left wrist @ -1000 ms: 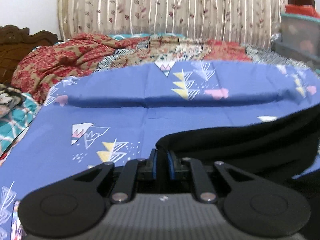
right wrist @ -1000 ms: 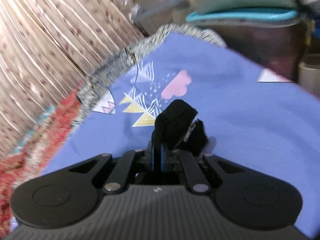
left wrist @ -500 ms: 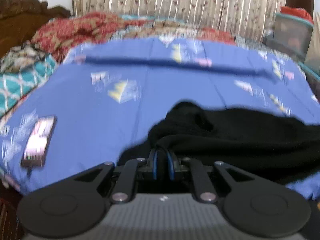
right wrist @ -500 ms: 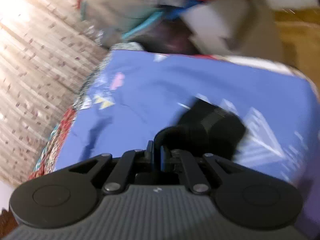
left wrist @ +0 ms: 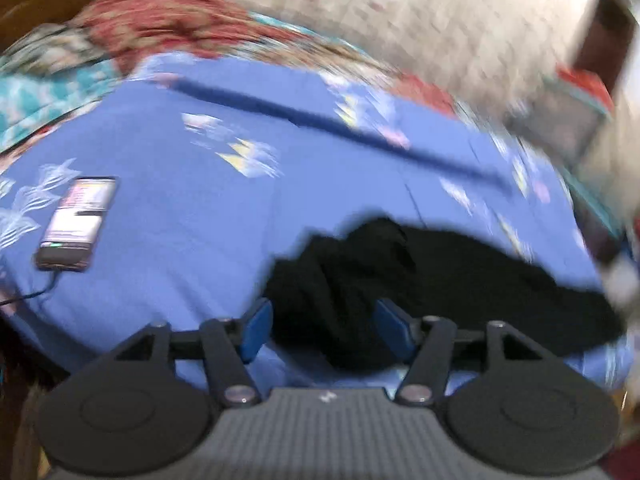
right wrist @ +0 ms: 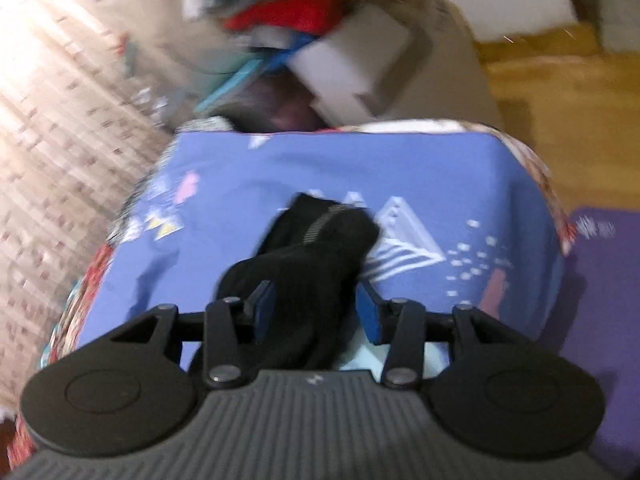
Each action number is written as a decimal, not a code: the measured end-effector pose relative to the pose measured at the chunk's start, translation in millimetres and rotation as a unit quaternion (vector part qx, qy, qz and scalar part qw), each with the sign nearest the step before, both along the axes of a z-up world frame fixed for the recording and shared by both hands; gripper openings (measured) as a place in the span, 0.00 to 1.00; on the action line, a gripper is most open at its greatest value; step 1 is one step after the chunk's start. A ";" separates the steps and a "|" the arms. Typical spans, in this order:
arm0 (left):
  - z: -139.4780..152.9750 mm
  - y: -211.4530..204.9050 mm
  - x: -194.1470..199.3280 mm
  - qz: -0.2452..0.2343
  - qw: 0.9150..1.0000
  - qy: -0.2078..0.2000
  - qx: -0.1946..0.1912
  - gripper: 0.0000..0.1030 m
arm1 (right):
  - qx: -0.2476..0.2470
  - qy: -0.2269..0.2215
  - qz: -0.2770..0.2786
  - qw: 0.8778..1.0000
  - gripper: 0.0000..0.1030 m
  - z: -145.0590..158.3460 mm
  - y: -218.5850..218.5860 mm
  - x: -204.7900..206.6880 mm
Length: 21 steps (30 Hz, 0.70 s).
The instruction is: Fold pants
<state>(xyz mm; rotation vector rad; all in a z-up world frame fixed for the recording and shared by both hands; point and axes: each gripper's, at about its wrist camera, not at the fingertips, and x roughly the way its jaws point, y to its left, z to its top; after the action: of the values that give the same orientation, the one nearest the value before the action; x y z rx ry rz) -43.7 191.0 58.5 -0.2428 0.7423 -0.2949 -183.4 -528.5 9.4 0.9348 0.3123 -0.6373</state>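
Black pants (left wrist: 440, 276) lie in a loose heap on the blue patterned bedsheet (left wrist: 208, 216), near its front edge. My left gripper (left wrist: 324, 326) is open, its blue pads (left wrist: 256, 326) spread on either side of a bunched part of the pants. In the right wrist view the other end of the pants (right wrist: 312, 248), with a zipper showing, lies on the sheet (right wrist: 440, 176) near the bed's corner. My right gripper (right wrist: 314, 312) is open with the cloth lying between its pads (right wrist: 368, 314). Both views are blurred.
A phone (left wrist: 76, 224) with a lit screen and a cable lies on the sheet at left. Red and teal bedding (left wrist: 120, 28) is piled at the far side by a curtain (left wrist: 440, 20). Boxes and clothes (right wrist: 312, 40) stand beyond the bed's corner, above a purple mat (right wrist: 600, 300).
Both grippers were shut on the pants and have opened. The pants have dropped from a held, stretched position into a heap on the sheet. Both cameras have tilted down.
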 end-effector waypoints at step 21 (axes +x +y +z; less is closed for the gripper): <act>-67.6 -86.4 120.3 -0.103 0.991 0.081 0.038 0.12 | -0.088 0.093 0.528 0.840 0.47 -63.8 303.4 204.4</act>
<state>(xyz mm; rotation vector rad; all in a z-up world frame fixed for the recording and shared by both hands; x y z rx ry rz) 76.6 104.5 -9.1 -0.1181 0.9403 -0.4465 21.0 -225.2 -54.4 0.3991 0.8476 0.2772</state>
